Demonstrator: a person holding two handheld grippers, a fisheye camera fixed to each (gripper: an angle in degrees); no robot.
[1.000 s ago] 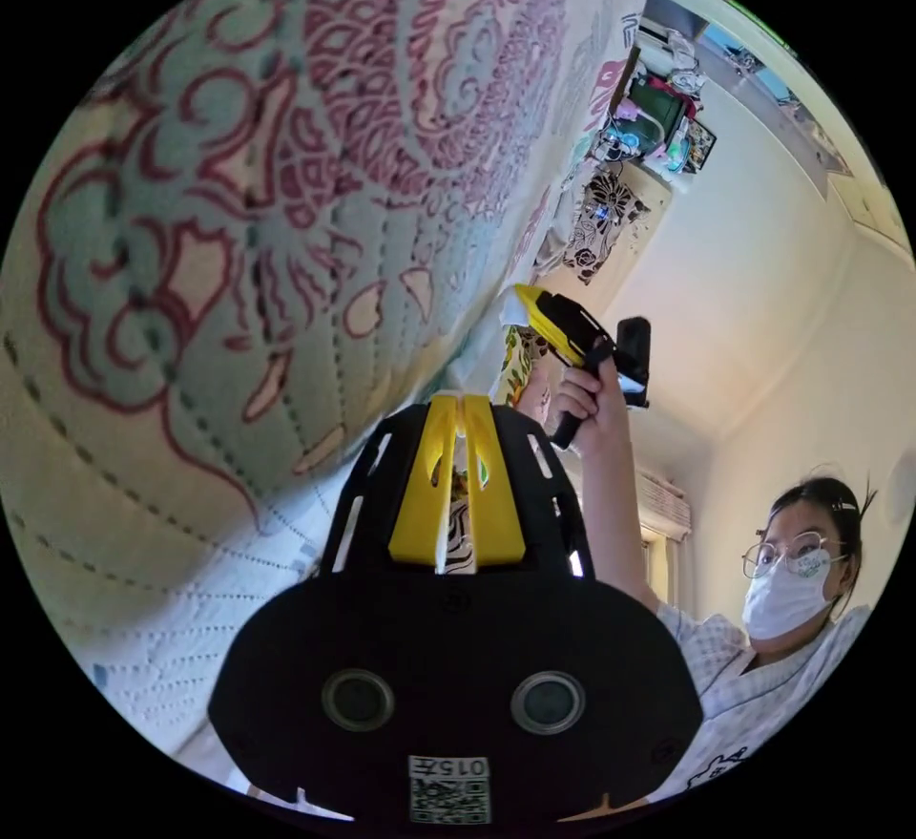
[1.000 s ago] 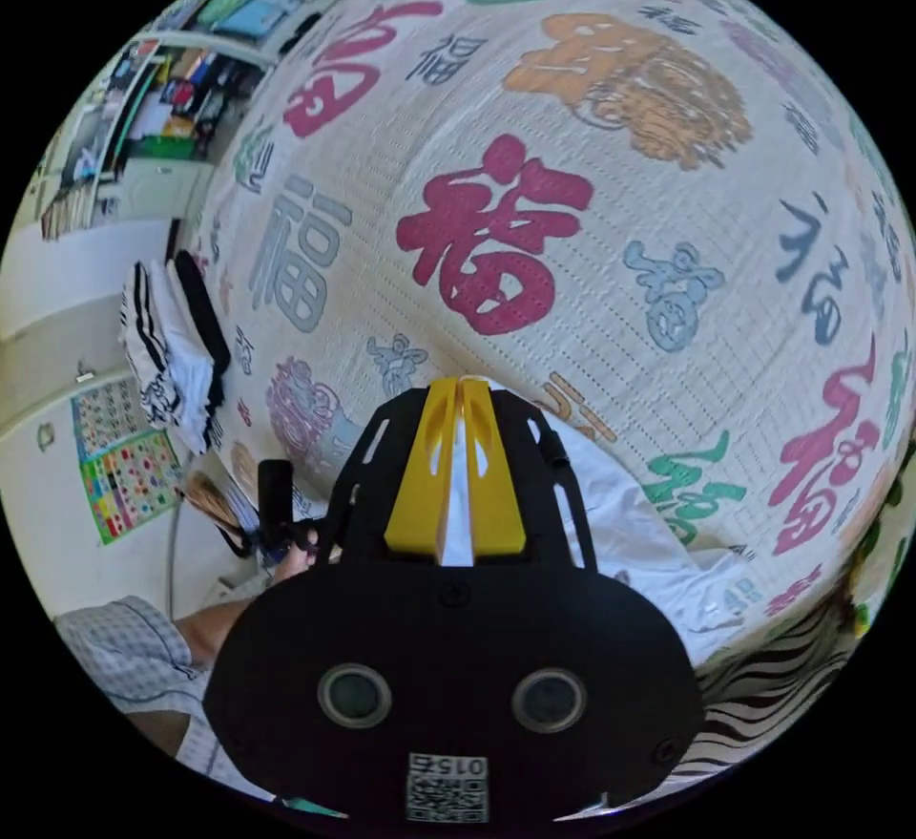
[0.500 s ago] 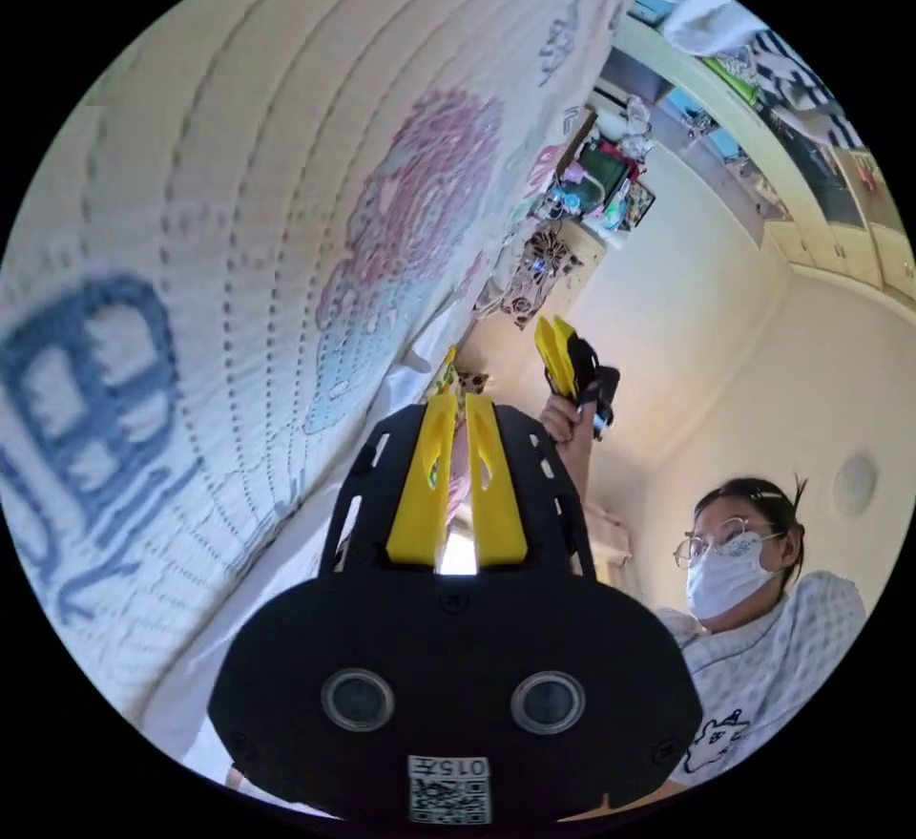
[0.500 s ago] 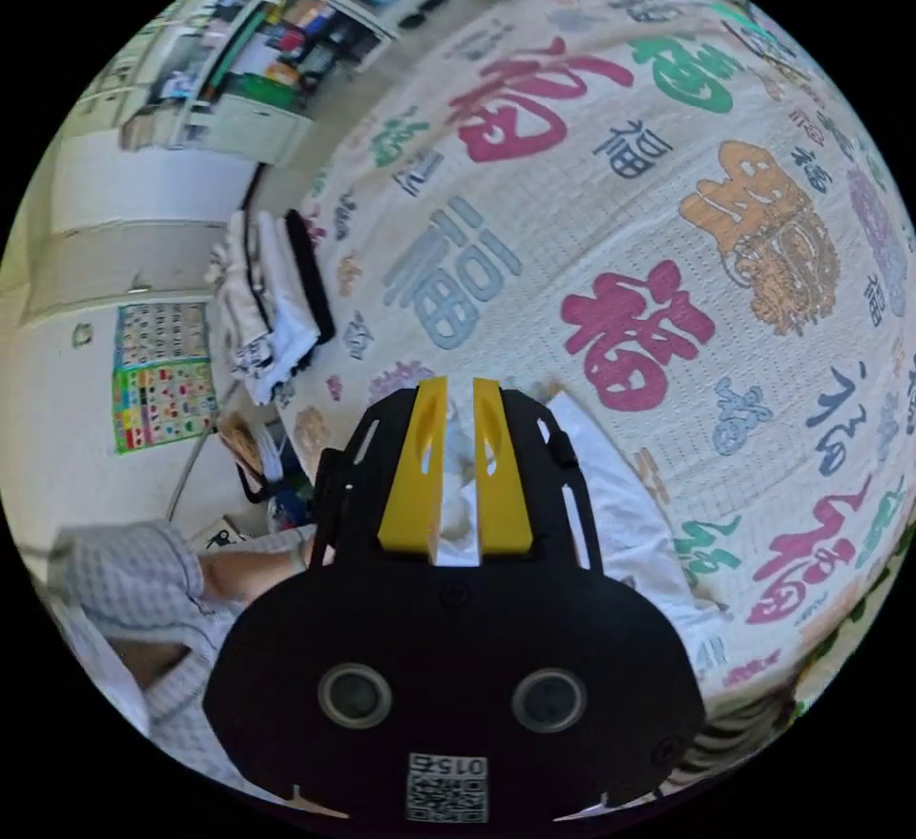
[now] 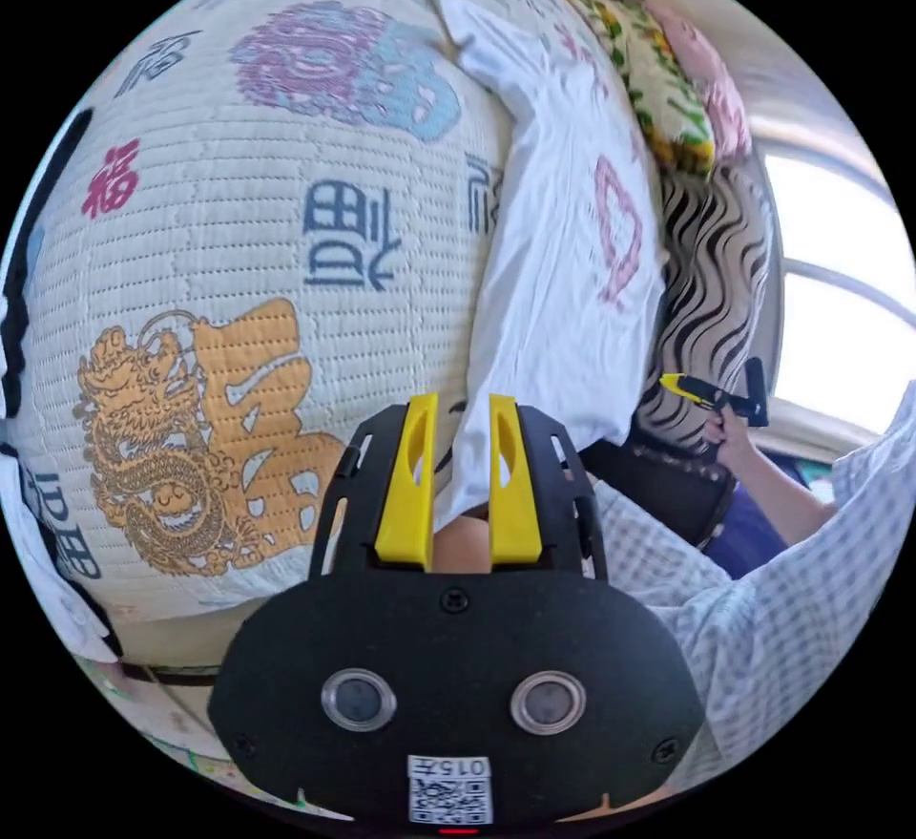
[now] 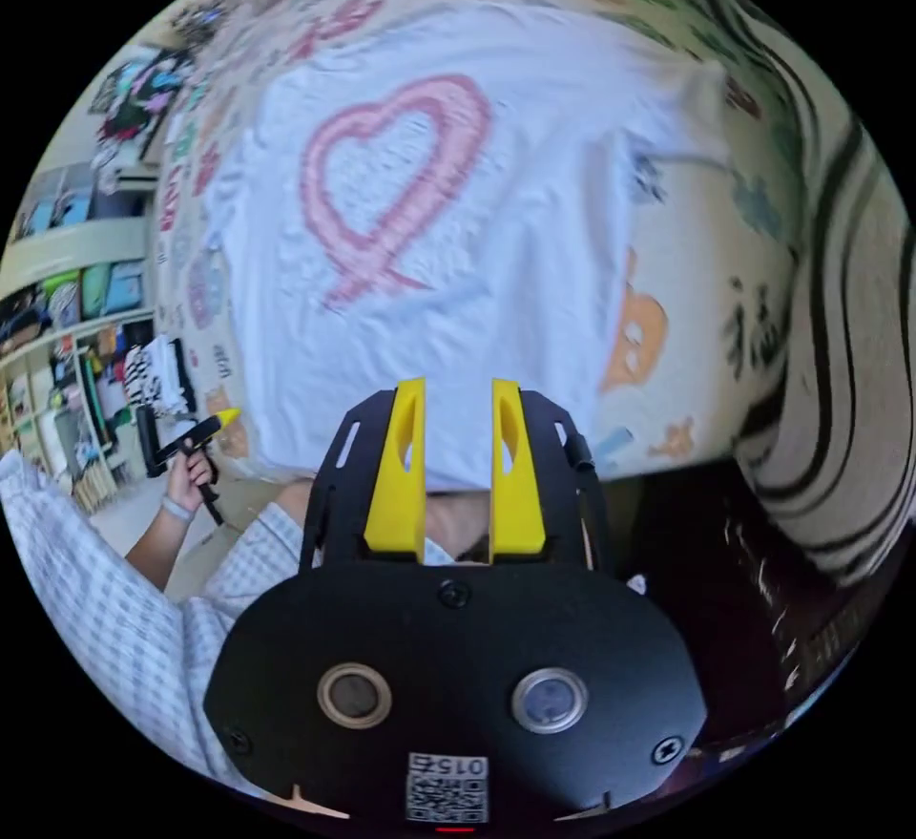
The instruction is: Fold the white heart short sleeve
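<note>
A cream quilted bedspread printed with coloured characters and an orange dragon motif [image 5: 191, 438] covers the bed, and the white short-sleeve shirt with a pink heart outline [image 6: 410, 228] lies spread flat on it, heart side up. A black-and-white zebra-striped blanket [image 5: 711, 304] lies just beside the shirt's far side, with a floral pillow [image 5: 658, 85] near the shirt's upper end; shelves of folded clothes [image 6: 86, 343] stand well apart from it. The shirt's hem reaches the bed edge nearest the person. Both the left gripper [image 5: 458, 476] and the right gripper [image 6: 456, 467] hang near that hem, jaws spread, holding nothing.
</note>
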